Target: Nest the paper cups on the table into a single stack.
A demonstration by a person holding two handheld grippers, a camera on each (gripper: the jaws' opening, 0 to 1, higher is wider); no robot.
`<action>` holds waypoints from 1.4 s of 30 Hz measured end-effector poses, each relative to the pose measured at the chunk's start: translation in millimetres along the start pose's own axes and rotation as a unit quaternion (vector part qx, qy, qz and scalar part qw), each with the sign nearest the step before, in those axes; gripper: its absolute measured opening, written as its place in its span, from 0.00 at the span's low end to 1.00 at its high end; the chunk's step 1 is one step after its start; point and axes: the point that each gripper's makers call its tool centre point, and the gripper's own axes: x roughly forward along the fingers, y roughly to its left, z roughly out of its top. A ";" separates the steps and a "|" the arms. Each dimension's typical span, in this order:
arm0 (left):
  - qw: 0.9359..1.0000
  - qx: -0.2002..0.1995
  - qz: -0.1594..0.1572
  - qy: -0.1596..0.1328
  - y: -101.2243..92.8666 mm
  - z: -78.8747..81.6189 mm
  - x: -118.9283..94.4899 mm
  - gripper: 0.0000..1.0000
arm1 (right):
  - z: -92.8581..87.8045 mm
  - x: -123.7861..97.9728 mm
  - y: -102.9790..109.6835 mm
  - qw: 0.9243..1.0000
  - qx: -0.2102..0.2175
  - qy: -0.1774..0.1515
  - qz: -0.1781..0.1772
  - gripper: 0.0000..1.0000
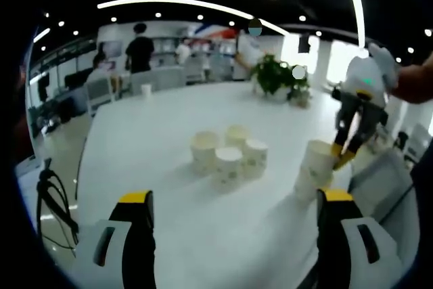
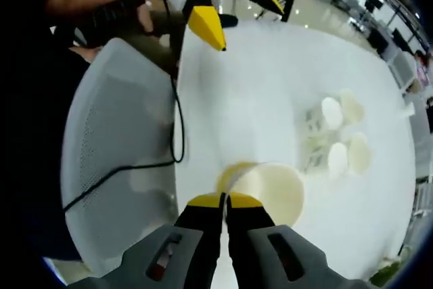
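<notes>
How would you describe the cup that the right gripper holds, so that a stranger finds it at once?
Start at the white table and go to its edge beside the white chair. There stands a short stack of paper cups, apart from the cluster of four single cups. The right gripper pinches the rim of its top cup.

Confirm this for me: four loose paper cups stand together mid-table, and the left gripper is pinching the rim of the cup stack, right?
Not quite. The right gripper pinches the cup stack's rim, as the right gripper view shows; the left gripper is open. The four loose paper cups do stand together mid-table.
</notes>
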 end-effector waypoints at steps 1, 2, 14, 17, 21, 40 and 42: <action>1.000 0.000 0.000 0.000 -0.3 0.1 -0.1 0.98 | 0.5 1.6 -0.8 1.000 0.003 -0.001 -0.001 0.00; 1.000 0.000 0.000 0.000 -0.7 0.4 -0.2 0.98 | 0.4 2.8 -1.1 1.000 0.005 -0.002 -0.001 0.00; 1.000 -0.002 0.000 0.003 -1.1 -1.4 0.0 0.98 | -3.5 11.3 -10.0 1.000 0.017 -0.013 -0.010 0.00; 1.000 -0.001 -0.001 0.003 -1.7 -1.8 0.3 0.98 | -2.7 11.3 -8.8 1.000 0.020 -0.019 -0.007 0.01; 1.000 -0.003 -0.001 0.002 -2.3 -1.6 0.2 0.98 | -0.5 11.3 -6.9 0.999 0.020 -0.032 -0.002 0.05; 1.000 0.008 -0.011 -0.012 -8.1 7.9 3.3 0.98 | 13.0 -62.7 -65.6 0.969 0.068 -0.208 -0.113 0.42; 1.000 0.009 -0.013 -0.013 -9.5 8.4 4.0 0.98 | 5.1 -69.3 -70.2 0.961 0.108 -0.229 -0.112 0.46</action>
